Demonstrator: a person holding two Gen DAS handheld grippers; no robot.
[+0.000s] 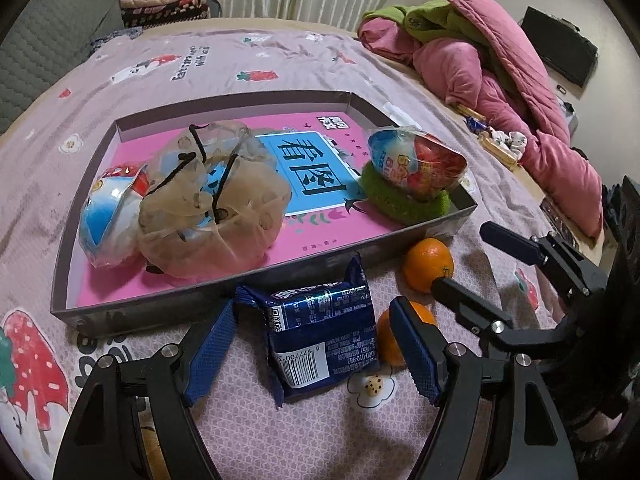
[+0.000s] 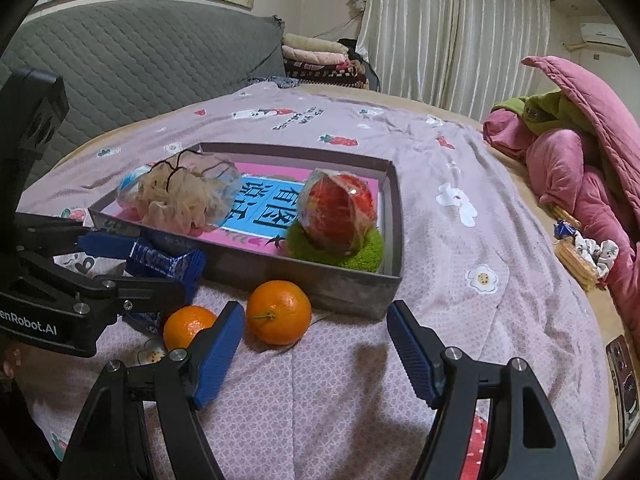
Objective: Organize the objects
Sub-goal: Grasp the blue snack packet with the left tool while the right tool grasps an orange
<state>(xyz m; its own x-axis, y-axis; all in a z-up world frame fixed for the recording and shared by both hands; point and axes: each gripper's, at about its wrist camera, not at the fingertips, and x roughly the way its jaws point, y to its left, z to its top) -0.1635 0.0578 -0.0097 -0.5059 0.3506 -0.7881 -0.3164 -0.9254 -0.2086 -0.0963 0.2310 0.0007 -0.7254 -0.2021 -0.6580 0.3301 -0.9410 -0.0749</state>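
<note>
Blue snack packet (image 1: 320, 332) between wide-open left claw (image 1: 316, 344) pads, right claw (image 2: 316, 356) open, empty

Both wrist views look steeply down and forward along their fingers, close over the bed (image 1: 280, 52). The left faces the blue snack packet (image 1: 320, 328); the right sits farther right. Both share the shallow box (image 1: 460, 208) and two oranges (image 2: 279, 306).

The left gripper (image 1: 316, 344) stands wide open around a blue snack packet (image 1: 320, 332) lying on the bedspread (image 1: 240, 60) just beside the tray's (image 1: 224, 284) near wall; two oranges (image 1: 427, 265) lie near its right corner.
</note>
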